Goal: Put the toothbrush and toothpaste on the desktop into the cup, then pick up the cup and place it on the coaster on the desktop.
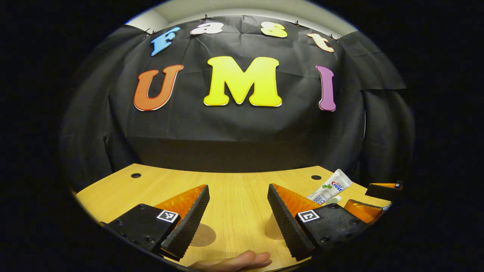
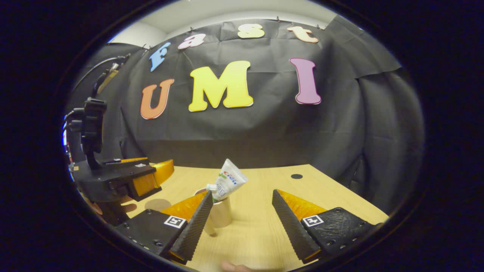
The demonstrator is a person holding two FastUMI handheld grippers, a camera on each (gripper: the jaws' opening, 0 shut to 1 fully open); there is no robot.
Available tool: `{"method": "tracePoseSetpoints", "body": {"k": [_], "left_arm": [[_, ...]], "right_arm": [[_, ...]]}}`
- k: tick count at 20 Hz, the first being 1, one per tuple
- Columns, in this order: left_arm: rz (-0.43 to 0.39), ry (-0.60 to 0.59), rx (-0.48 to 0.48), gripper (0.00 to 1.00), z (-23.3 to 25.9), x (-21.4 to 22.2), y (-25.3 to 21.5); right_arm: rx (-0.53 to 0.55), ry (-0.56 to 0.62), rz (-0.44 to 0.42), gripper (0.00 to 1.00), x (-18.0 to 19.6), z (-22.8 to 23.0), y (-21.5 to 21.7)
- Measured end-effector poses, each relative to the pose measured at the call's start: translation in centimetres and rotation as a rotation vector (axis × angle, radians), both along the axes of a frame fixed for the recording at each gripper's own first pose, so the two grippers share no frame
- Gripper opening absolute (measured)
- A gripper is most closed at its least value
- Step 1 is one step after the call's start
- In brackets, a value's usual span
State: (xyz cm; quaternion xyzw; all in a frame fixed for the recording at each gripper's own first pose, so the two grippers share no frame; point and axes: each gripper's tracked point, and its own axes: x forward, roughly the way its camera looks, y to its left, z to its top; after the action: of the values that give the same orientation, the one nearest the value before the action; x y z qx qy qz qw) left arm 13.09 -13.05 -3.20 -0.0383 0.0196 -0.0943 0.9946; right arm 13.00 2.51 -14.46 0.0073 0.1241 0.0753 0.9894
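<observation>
A beige cup (image 2: 221, 213) stands on the wooden desktop (image 2: 257, 234), just beyond my right gripper's left finger. The toothpaste tube (image 2: 229, 180) leans out of the cup, and a small white end of the toothbrush (image 2: 211, 186) shows beside it. The round brown coaster (image 2: 158, 204) lies bare to the cup's left. My right gripper (image 2: 242, 192) is open with nothing between its fingers. My left gripper (image 1: 238, 189) is open over the desktop, between the coaster (image 1: 203, 235) and the cup (image 1: 273, 229), both partly hidden by its fingers. The toothpaste tube (image 1: 332, 187) rises behind its right finger.
The black cloth wall closes the desk's far side. Cable holes (image 1: 135, 175) (image 1: 316, 177) sit near the back edge. A hand (image 1: 234, 260) shows at the near edge. In the right gripper view the left gripper (image 2: 151, 172) hovers beside the coaster.
</observation>
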Motion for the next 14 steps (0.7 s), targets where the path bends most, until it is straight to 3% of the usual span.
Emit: {"method": "tracePoseSetpoints", "body": {"k": [3, 7, 13, 14], "left_arm": [[0.019, 0.018, 0.009, 0.98, -0.8, 0.1, 1.6], [0.109, -0.072, 0.026, 1.0, 1.5, -0.1, 4.3], [0.096, -0.128, 0.0, 0.98, 3.2, -0.9, 4.5], [0.095, -0.134, -0.002, 0.98, 3.3, -1.0, 4.5]], "right_arm": [[-0.037, 0.123, 0.057, 0.93, 0.3, -2.0, 2.5], [-0.059, 0.287, 0.09, 0.96, 1.0, -3.5, 3.9], [-0.1, 0.537, 0.103, 0.92, 1.9, -3.7, 5.4], [-0.095, 0.588, 0.105, 0.96, 1.7, -3.9, 5.7]]}}
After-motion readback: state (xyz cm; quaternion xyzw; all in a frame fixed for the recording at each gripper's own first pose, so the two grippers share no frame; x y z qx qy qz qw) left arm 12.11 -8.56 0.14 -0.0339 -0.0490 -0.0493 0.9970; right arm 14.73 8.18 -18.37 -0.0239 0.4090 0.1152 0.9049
